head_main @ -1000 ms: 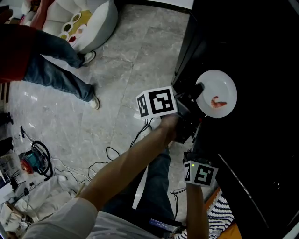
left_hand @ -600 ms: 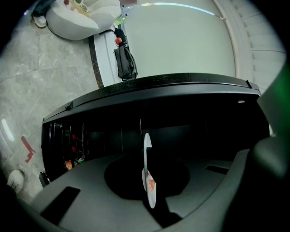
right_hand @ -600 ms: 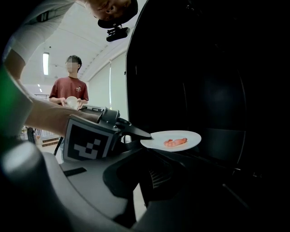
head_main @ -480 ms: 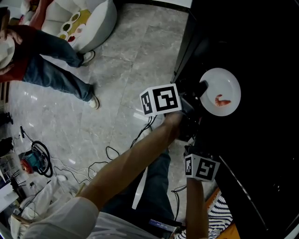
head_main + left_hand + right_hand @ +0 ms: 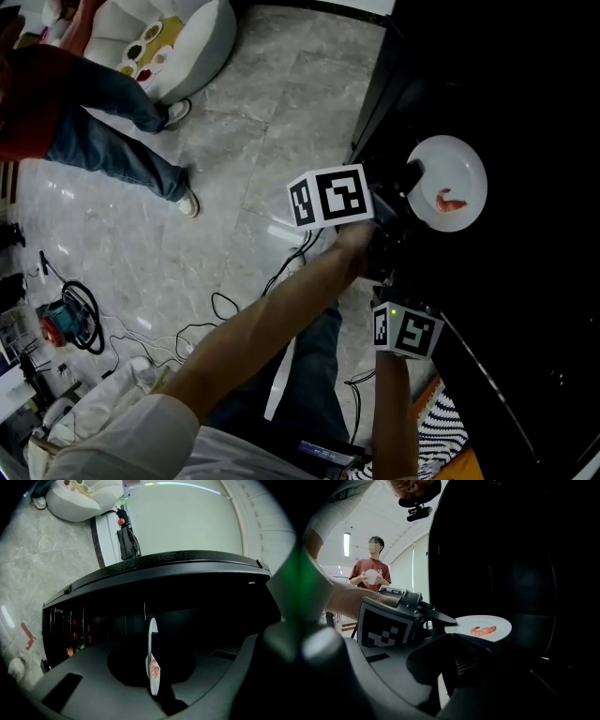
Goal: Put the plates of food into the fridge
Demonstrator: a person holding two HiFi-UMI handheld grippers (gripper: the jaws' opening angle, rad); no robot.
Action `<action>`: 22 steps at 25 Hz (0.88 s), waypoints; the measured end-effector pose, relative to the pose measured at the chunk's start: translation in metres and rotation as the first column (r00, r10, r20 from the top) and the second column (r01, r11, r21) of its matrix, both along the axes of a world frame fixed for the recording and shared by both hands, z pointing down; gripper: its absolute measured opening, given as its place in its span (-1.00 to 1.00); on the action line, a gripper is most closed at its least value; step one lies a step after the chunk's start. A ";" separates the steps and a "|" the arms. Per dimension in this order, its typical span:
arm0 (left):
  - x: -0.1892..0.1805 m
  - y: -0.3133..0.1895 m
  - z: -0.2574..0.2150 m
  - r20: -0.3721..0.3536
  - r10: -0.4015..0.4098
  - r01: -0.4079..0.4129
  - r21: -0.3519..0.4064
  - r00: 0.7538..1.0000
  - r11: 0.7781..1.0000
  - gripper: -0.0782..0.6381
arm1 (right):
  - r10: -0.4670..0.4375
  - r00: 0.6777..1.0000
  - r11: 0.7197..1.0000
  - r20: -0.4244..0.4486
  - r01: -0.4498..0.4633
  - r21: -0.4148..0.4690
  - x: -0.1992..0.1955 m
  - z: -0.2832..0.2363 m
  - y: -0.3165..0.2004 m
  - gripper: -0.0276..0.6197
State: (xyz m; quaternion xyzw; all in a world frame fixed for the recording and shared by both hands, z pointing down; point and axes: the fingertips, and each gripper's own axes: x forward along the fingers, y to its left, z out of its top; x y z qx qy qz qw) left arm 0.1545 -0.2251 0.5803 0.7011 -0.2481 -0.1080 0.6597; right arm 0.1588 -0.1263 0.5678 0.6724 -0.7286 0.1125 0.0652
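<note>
**Plate of shrimp held at the black fridge, over a grey marble floor**

The left claw [image 5: 410, 178] pinches the near rim of a white plate [image 5: 461, 167] and holds it level against the dark front of the black fridge [image 5: 511, 281]. In the left gripper view the plate shows edge-on between the two jaws. One pink shrimp [image 5: 451, 202] lies on the plate, towards the side away from the claw.

The right claw [image 5: 457, 665] hangs below and just beside the left one, close to the fridge. Its jaws stand a little apart with a pale strip showing between them, and nothing is in them.

The floor [image 5: 253, 131] is pale grey marble in large glossy slabs and fills the left of the head view. At its far left corner stands a rounded white seat [image 5: 192, 42] with small dishes on it. A person in a red top and jeans [image 5: 89, 122] stands along the left edge, holding something round and white in the right gripper view. Black cables [image 5: 225, 309] trail across the floor near its middle. At the near left edge lie a red tool [image 5: 64, 325] and a crumpled white cloth [image 5: 103, 384].

Behind the fridge, the left gripper view shows a plain pale wall [image 5: 183, 522] with a dark bag [image 5: 127, 543] hanging against it.
</note>
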 end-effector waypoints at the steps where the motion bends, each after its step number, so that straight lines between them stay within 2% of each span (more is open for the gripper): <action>1: 0.000 -0.001 0.000 0.003 0.000 0.000 0.001 1.000 1.000 -0.73 | 0.000 1.000 1.000 0.001 0.000 0.000 0.000 0.001 -0.001 -0.89; 5: 0.003 -0.002 0.000 0.000 0.005 -0.005 -0.003 1.000 1.000 -0.73 | 0.001 1.000 1.000 0.001 -0.001 0.002 -0.001 0.003 -0.004 -0.89; 11: 0.008 -0.004 0.000 -0.059 0.013 -0.015 -0.044 0.998 0.999 -0.73 | 0.007 1.000 1.000 0.012 -0.007 0.000 -0.001 0.005 -0.007 -0.89; 19: 0.013 -0.006 -0.003 -0.046 0.047 -0.047 -0.015 0.998 0.999 -0.72 | 0.012 1.000 1.000 0.008 -0.012 0.001 0.001 0.006 -0.010 -0.89; 22: 0.017 -0.006 -0.010 -0.068 0.067 -0.067 0.005 0.995 0.998 -0.59 | 0.015 1.000 1.000 0.011 -0.015 0.008 0.002 0.004 -0.012 -0.89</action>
